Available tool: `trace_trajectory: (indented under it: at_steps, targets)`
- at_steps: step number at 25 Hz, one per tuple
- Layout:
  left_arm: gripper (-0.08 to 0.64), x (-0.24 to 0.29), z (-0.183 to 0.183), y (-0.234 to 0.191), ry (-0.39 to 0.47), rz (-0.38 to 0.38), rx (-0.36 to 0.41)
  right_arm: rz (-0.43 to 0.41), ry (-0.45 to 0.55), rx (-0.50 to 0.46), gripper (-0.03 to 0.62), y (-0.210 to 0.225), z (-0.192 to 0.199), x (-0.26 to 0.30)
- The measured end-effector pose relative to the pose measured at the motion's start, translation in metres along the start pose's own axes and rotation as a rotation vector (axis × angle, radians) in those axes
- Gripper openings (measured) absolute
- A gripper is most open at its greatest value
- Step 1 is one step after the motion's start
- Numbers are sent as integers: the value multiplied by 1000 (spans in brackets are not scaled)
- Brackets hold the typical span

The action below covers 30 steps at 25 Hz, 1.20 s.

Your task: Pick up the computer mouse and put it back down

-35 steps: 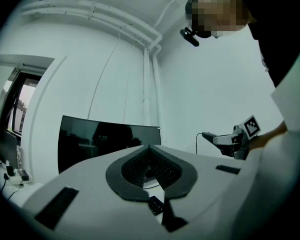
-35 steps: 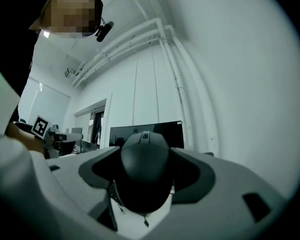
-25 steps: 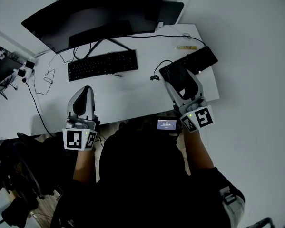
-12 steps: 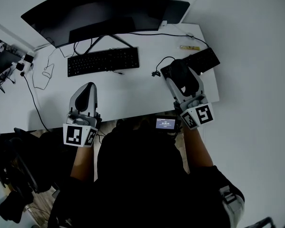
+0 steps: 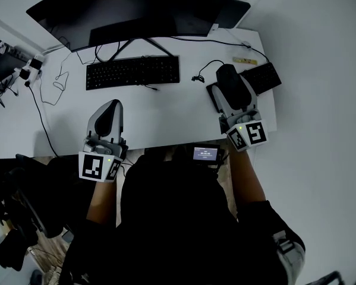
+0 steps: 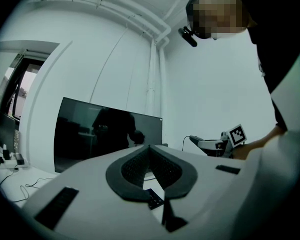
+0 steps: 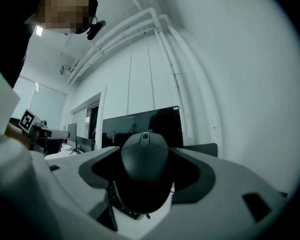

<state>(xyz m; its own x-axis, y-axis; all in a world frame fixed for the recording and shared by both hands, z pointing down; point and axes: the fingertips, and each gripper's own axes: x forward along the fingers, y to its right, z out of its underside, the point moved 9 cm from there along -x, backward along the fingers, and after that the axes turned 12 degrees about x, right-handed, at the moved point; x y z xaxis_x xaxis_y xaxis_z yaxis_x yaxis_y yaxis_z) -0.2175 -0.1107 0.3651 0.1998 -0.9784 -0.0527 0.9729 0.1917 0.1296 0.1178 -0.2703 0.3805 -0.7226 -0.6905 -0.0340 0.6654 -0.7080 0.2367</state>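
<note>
Black padding on my right tongs [image 5: 229,83] is clamped on either side of the computer mouse [image 7: 143,166], which is held over the dark mouse pad [image 5: 212,94] at the right end of the tabletop [image 5: 160,114]. My left tongs [image 5: 109,110] are fully closed and empty, near the front edge, with the keyboard [image 5: 133,72] beyond.

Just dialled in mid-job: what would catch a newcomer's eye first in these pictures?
First, the black computer mouse held between the jaws of the right gripper, at the right end of the white desk. Next, the wide dark monitor along the far edge, with a black keyboard in front of it. The left gripper hangs over the near edge, jaws together and empty.
</note>
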Motion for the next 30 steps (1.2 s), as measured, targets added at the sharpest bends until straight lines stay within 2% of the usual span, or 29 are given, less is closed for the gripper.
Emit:
trace_trajectory:
  at_steps: [6, 13, 23, 30]
  targets:
    - [-6, 1, 2, -5, -1, -12, -11, 17, -43, -6, 308, 19, 15, 29]
    - [-6, 5, 10, -10, -22, -15, -39, 45, -142, 59, 308, 25, 59, 39]
    - [-6, 6, 27, -8, -78, 14, -69, 72, -382, 94, 308, 20, 135, 26]
    - [-6, -3, 53, 6, -151, 18, -110, 96, -513, 71, 308, 25, 178, 21]
